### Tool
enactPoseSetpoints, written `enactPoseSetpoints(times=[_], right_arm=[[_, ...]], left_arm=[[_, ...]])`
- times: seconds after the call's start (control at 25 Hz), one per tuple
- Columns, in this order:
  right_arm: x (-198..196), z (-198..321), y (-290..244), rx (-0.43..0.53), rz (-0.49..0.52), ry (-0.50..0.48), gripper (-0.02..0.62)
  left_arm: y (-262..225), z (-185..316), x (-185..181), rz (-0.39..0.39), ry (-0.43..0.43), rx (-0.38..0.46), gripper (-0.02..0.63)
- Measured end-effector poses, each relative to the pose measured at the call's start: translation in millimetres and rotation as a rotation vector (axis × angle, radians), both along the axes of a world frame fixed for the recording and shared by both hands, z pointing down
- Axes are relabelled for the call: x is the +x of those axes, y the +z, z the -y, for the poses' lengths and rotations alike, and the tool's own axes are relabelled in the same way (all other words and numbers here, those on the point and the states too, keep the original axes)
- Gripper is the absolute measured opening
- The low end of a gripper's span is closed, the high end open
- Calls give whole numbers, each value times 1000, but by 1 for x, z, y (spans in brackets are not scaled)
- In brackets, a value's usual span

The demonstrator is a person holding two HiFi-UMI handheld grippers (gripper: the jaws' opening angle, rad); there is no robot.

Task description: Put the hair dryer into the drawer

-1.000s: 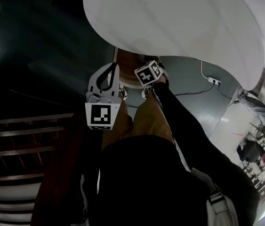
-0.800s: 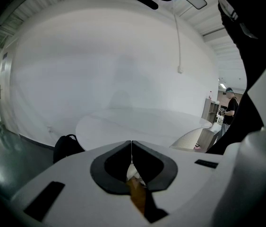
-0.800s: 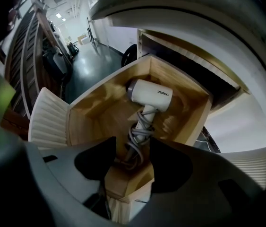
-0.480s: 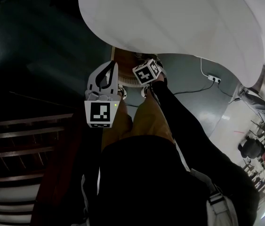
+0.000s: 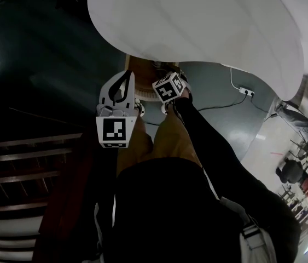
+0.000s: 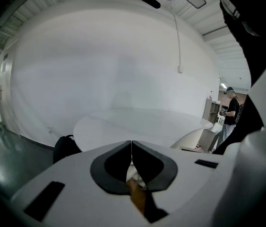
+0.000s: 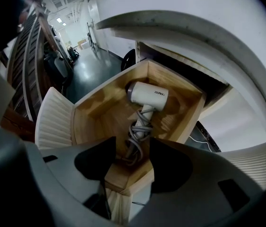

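A broad white table fills the top of our head view, and its curved rim arches over the right gripper view. Beneath it lies dark green floor, with dark slatted woodwork at the left. Our tan trousers and a black sleeve run down the middle of the head view.

A wooden drawer stands pulled out from under the table, its ribbed white front toward us.

The left gripper is held up beside the drawer and looks across the tabletop. Its jaws are closed tip to tip, with nothing between them. The right gripper points steeply down over the drawer. Its jaws stand wide apart and grip nothing.

A black bag sits on the floor past the table in the left gripper view, and a person stands far off at the right.

The white hair dryer lies inside the drawer toward its far end, handle pointing back at the right gripper. Its grey cord is bundled along the drawer bottom below the handle, and its near end shows in the gap between the right jaws, whose pads do not touch it.

A white power strip rests on the floor to the right.
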State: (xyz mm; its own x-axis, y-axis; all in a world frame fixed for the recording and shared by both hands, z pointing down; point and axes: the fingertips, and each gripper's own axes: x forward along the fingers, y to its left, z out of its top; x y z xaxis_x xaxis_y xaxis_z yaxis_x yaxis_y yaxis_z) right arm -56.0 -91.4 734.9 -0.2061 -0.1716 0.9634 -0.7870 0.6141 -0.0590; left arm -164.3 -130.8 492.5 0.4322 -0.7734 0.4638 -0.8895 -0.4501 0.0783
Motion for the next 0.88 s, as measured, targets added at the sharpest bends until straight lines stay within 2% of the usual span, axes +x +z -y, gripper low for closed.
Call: enactPoseSetpoints(times=[0.4, 0.88], right_arm=[[-5, 12, -27, 57, 101, 32, 239], [-14, 8, -75, 152, 196, 19, 241]], left_arm=[[-11, 4, 6, 5, -20, 32, 18], [-31, -5, 22, 7, -50, 85, 18]])
